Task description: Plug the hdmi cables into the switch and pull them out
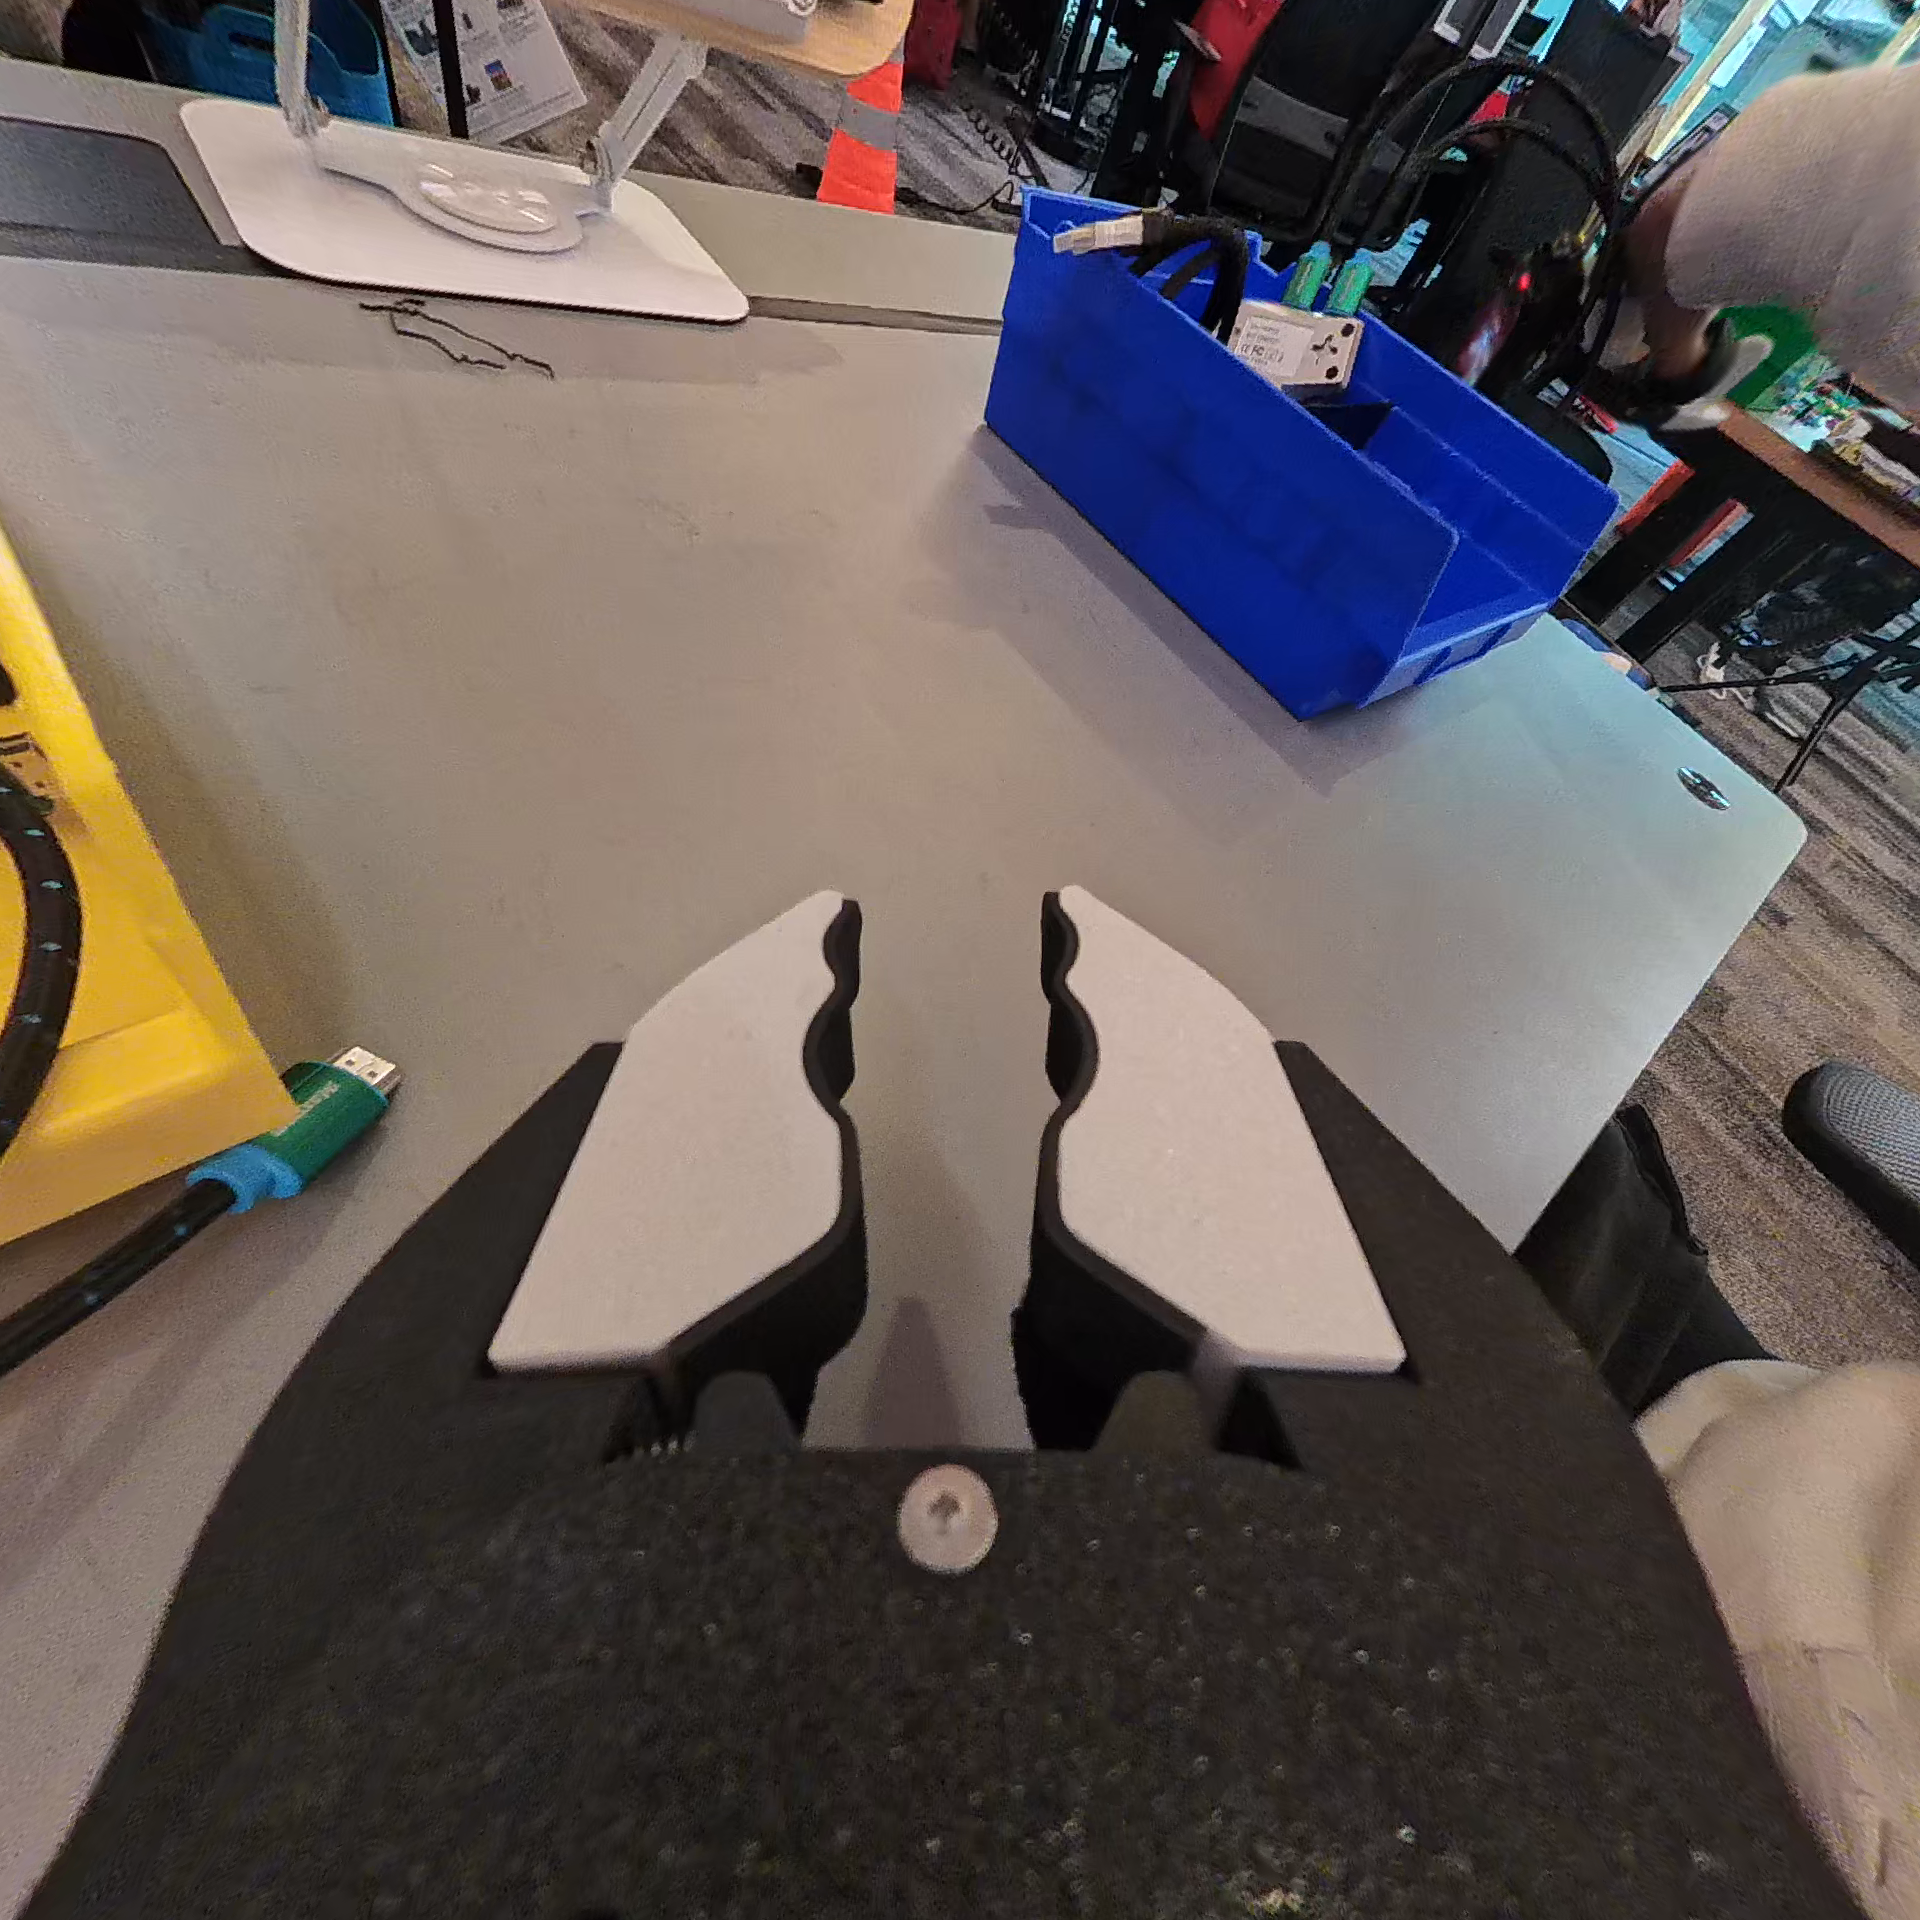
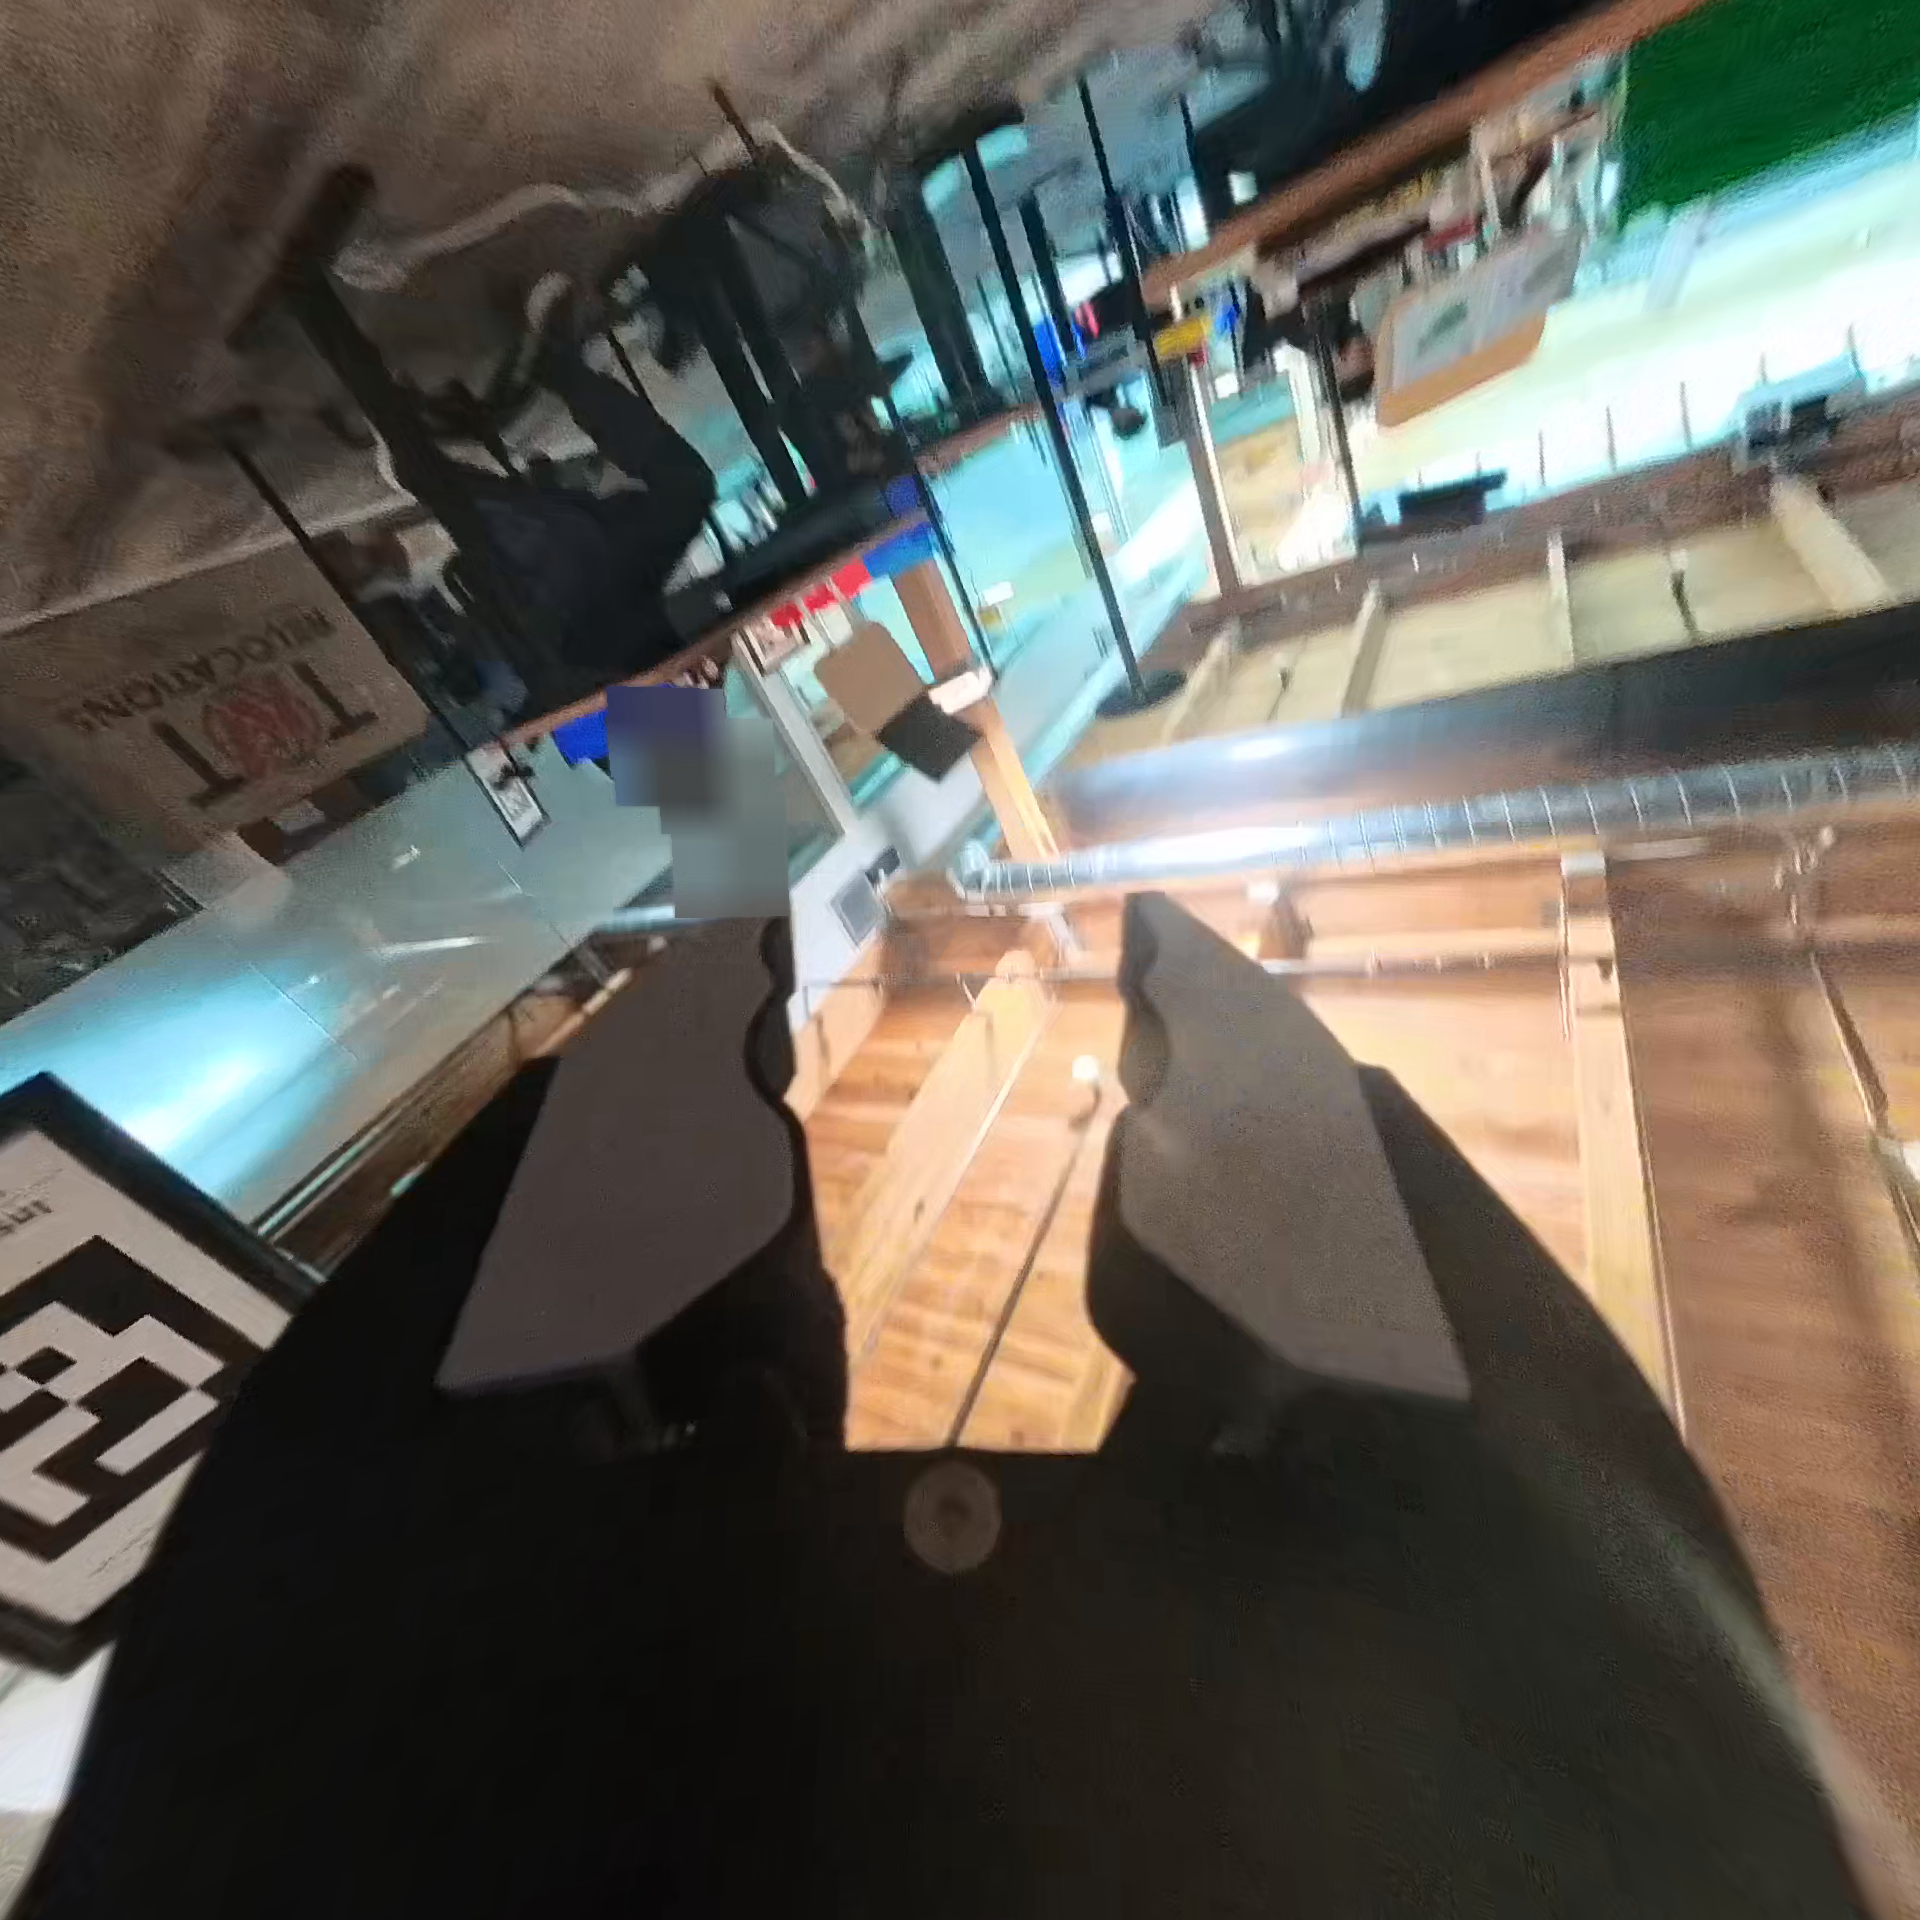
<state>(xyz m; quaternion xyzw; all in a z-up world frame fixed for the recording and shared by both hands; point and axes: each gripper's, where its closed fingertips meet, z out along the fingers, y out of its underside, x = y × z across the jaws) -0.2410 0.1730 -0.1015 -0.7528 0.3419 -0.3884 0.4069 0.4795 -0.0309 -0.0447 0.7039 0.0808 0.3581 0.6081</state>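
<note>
In the left wrist view my left gripper (image 1: 951,914) is open and empty above the grey table (image 1: 623,644). A white switch box (image 1: 1294,348) sits in a blue bin (image 1: 1278,499) at the far right, with green-ended black cables (image 1: 1325,275) plugged into it. A loose HDMI plug with a green and blue shell (image 1: 322,1117) lies on the table at the left, beside a yellow bin (image 1: 125,997). My right gripper (image 2: 956,925) is open and empty; its blurred, tilted view points up at a wooden ceiling, away from the table.
A white lamp base (image 1: 468,218) stands at the table's far left. An orange cone (image 1: 862,135) stands on the floor beyond. A black braided cable (image 1: 42,956) lies in the yellow bin. A sleeve (image 1: 1808,208) shows at the top right. The table's right edge (image 1: 1662,1039) drops to carpet.
</note>
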